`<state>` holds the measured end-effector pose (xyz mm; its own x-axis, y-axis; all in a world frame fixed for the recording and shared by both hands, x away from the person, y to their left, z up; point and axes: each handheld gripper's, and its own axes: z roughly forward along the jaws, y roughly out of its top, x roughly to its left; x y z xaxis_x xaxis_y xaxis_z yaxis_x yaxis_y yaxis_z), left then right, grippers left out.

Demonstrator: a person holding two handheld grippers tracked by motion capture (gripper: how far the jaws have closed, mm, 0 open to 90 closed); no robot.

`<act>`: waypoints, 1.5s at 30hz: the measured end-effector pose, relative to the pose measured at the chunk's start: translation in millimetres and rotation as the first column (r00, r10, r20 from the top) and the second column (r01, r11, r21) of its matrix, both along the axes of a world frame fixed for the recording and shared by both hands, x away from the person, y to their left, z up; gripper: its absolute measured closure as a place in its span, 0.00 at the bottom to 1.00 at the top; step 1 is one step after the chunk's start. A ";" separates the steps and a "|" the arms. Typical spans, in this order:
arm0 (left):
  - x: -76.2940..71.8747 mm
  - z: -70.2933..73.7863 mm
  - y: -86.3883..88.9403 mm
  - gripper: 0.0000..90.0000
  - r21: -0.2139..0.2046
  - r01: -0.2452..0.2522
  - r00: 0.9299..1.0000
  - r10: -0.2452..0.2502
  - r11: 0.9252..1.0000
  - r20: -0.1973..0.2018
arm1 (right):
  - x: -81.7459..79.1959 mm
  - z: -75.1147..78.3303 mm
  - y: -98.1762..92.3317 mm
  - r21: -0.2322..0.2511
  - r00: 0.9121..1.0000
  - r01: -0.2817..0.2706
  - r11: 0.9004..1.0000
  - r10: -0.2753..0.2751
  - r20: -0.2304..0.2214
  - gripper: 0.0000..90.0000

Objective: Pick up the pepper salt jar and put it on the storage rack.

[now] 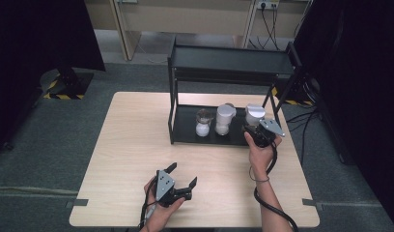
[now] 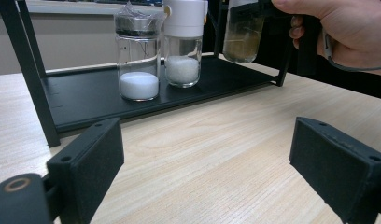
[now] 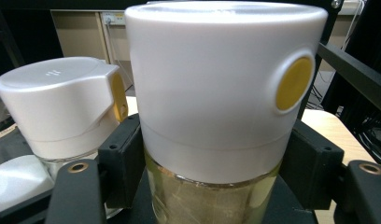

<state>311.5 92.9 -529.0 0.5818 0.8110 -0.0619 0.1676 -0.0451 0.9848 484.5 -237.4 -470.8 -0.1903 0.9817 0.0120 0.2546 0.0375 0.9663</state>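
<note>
A black two-tier rack (image 1: 174, 104) stands at the back of the wooden table. On its lower shelf (image 2: 86, 100) are a glass jar of white powder with a dark lid (image 1: 202, 123) (image 2: 138, 56) and a white-capped jar (image 1: 224, 118) (image 2: 181, 46) (image 3: 62, 107). My right gripper (image 1: 255, 134) (image 3: 216, 186) is shut on a third jar (image 1: 254, 114) (image 2: 242, 32) (image 3: 226, 93), white-capped with a yellow button and brownish contents. Its base looks slightly off the shelf. My left gripper (image 1: 183, 176) (image 2: 207, 168) rests open near the table's front, nothing between its pads (image 2: 86, 163).
The rack's upper shelf (image 1: 231, 60) overhangs the jars, and its right legs (image 1: 274, 104) stand close to the held jar. Bare tabletop (image 1: 137, 140) lies between my left gripper and the rack. Cables (image 1: 306, 118) trail on the floor at the right.
</note>
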 end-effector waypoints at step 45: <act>-0.2 0.0 0.3 0.10 -0.003 0.000 1.000 0.000 1.000 0.000 | 32.7 -16.1 -2.3 0.006 0.997 0.040 0.999 -0.039 -0.070 0.34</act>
<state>311.3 93.2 -529.0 0.5817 0.8108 -0.0646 0.1676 -0.0418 0.9850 517.2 -239.6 -486.9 -0.1499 0.9882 0.0312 0.3226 0.0190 0.9463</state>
